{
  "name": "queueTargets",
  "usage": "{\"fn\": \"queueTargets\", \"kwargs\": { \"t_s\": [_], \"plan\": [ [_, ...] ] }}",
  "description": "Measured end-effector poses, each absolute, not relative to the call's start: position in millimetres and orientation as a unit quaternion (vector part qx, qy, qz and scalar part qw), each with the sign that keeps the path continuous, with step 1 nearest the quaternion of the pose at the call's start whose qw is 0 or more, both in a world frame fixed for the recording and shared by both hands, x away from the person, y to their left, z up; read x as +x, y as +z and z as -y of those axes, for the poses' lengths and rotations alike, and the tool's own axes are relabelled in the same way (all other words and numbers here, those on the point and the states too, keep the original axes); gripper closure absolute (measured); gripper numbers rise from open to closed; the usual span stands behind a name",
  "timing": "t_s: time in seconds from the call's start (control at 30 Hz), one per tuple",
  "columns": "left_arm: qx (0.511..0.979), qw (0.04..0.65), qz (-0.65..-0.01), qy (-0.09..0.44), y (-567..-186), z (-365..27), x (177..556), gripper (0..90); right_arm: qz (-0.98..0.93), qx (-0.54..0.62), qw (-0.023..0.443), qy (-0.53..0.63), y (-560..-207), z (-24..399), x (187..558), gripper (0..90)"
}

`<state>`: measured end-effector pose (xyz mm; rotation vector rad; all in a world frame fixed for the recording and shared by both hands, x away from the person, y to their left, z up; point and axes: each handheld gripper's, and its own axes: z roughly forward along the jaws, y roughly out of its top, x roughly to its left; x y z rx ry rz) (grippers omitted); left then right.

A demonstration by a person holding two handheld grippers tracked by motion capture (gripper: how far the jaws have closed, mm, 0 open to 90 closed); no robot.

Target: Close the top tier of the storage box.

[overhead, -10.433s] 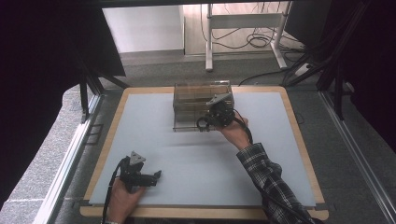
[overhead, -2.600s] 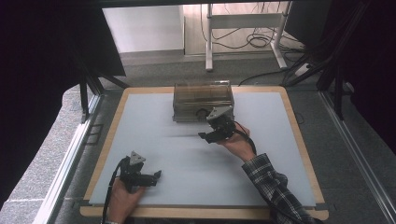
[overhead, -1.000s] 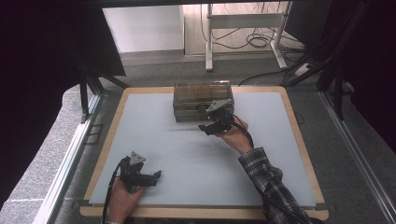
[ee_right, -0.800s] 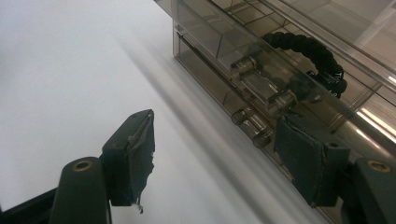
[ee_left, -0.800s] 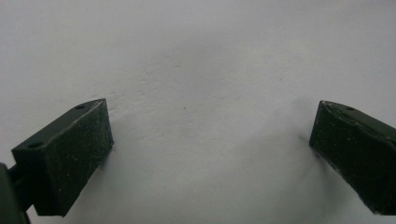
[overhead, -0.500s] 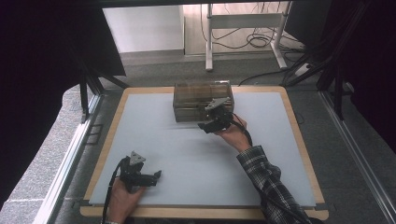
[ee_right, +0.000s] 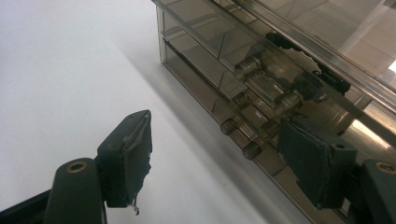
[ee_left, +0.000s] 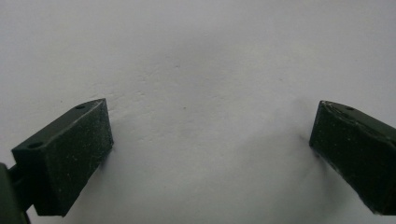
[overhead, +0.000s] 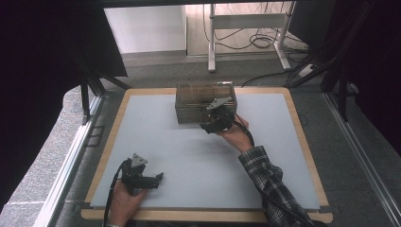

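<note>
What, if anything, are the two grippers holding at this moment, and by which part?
Nothing is held. The right gripper is open in front of the smoky drawer box, its pads off the drawer knobs. The left gripper is open over the white mat.

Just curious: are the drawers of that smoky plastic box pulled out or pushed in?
Pushed in, it seems: in the right gripper view the drawer fronts of the box sit level, knobs sticking out.

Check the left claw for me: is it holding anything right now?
No. In its own view the left claw stands wide open over the bare white mat, with nothing between its jaws.
</note>
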<state>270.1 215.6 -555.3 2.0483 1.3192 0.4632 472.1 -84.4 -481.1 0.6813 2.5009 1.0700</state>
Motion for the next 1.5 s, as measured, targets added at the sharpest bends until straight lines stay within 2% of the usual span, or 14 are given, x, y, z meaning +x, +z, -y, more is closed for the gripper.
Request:
{"fn": "queueTargets", "kwargs": {
  "t_s": [1.5],
  "plan": [
    [0.781, 0.325, -0.503, 0.177, -555.3, -215.6, 270.1, 0.0, -0.879, 0.238, 0.180, 0.373, -483.4, 80.8, 479.5, 26.3]
  ]
}}
